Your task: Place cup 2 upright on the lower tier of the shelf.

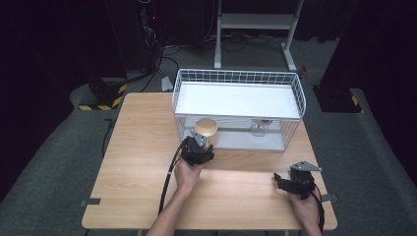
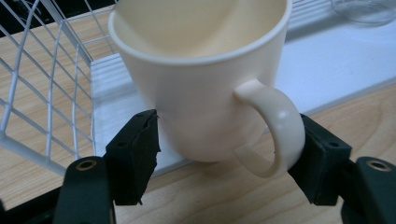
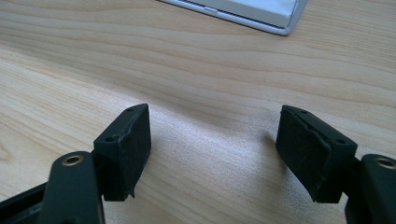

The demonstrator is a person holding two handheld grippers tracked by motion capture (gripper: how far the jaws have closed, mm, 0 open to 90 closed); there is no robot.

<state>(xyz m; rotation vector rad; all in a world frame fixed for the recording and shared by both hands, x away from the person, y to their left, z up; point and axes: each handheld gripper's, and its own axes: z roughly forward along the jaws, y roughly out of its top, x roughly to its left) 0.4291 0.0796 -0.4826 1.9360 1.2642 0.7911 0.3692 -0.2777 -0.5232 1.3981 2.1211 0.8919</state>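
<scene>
Cups: one cream mug (image 2: 201, 93), one glass (image 1: 260, 127).

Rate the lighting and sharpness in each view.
High view: the wooden table and white wire basket are lit, the surrounding floor falls into darkness, fine detail is soft. Left gripper view: the cream mug is sharp, with a small glare spot on its handle. Right gripper view: even light, soft shadows under the jaws, far tabletop slightly blurred.
</scene>
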